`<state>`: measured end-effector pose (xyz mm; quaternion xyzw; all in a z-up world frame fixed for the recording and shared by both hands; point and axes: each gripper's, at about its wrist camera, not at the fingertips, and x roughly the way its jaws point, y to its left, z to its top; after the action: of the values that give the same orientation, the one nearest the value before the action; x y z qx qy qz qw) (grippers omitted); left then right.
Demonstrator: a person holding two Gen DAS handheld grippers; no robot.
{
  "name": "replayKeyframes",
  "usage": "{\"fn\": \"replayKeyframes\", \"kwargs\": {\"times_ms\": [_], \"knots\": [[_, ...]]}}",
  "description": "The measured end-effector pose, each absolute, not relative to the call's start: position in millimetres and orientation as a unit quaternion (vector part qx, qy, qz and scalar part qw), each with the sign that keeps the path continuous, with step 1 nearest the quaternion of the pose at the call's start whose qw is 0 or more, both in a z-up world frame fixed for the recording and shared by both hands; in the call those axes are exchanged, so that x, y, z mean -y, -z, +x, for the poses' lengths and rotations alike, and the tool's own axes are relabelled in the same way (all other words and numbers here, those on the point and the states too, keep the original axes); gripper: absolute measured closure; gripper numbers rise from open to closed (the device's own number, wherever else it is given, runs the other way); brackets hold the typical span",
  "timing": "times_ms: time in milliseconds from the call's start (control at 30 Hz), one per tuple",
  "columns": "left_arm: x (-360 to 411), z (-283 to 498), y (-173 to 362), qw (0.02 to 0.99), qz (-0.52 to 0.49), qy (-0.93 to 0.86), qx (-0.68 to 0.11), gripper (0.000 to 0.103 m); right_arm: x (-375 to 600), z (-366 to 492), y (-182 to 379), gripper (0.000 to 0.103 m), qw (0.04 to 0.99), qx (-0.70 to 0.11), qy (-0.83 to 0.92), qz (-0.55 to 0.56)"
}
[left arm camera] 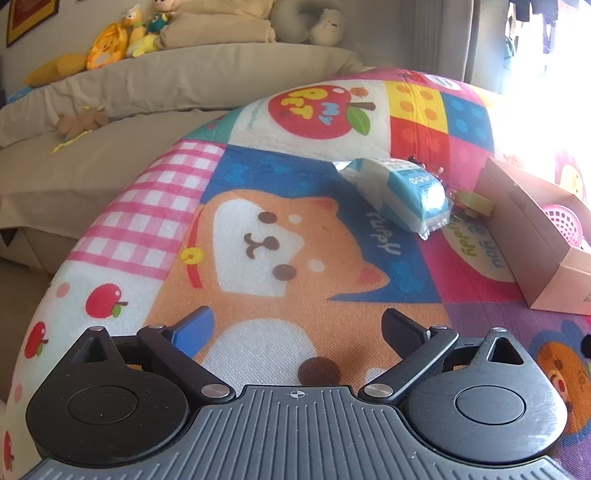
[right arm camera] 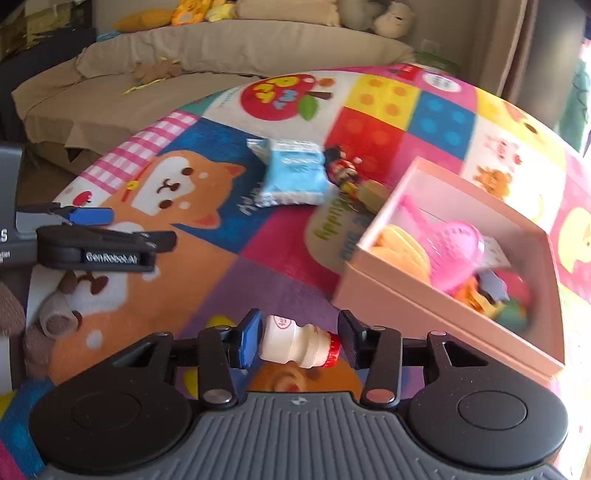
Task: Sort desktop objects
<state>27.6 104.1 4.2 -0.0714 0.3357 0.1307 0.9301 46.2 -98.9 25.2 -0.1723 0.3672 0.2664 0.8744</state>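
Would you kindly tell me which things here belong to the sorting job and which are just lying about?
Job: small white bottle between the right tool's fingers; pink box; blue tissue pack; tape roll.
Lying about: plush toys, cushions, sofa.

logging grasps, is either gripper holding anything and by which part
The right gripper has a small white bottle lengthwise between its jaws, base and red cap; full contact is unclear. The left gripper is empty.
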Motion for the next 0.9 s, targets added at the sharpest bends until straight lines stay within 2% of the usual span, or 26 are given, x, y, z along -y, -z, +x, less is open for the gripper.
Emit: {"fn": "replayKeyframes", "kwargs": {"times_ms": [167, 200, 233, 333, 467, 633, 700, 733, 767, 900], "knots": [[-93, 43, -16, 0.933, -0.078, -0.094, -0.339, 0.003, 168, 52, -9, 0.057, 0.903, -0.371, -0.174, -0.128], [-91, 50, -22, 0.934, -0.086, -0.085, -0.337, 0.003, 181, 52, -6, 0.052, 0.910, -0.366, -0.160, -0.114], [-86, 60, -30, 0.937, -0.093, -0.075, -0.330, 0.003, 189, 52, -4, 0.042, 0.916, -0.359, -0.150, -0.103], [-69, 97, -52, 0.943, -0.097, -0.058, -0.313, 0.001, 207, 46, 1, 0.027, 0.934, -0.329, -0.125, -0.065], [-47, 156, -56, 0.939, -0.082, -0.078, -0.325, 0.001, 213, 36, 6, 0.017, 0.947, -0.297, -0.115, -0.038], [-35, 189, -33, 0.930, -0.028, -0.126, -0.344, 0.003, 213, 20, 4, 0.011, 0.956, -0.264, -0.109, -0.069], [-40, 188, -25, 0.925, -0.026, -0.127, -0.357, 0.020, 217, 17, 3, 0.007, 0.957, -0.260, -0.107, -0.072], [-43, 185, -21, 0.924, -0.030, -0.120, -0.363, 0.026, 220, 17, 3, 0.005, 0.957, -0.259, -0.105, -0.073], [-45, 180, -19, 0.922, -0.031, -0.118, -0.366, 0.038, 222, 17, 4, 0.005, 0.957, -0.261, -0.103, -0.071], [-52, 157, -19, 0.926, -0.015, -0.114, -0.360, 0.045, 222, 23, 12, 0.005, 0.952, -0.284, -0.098, -0.060]]}}
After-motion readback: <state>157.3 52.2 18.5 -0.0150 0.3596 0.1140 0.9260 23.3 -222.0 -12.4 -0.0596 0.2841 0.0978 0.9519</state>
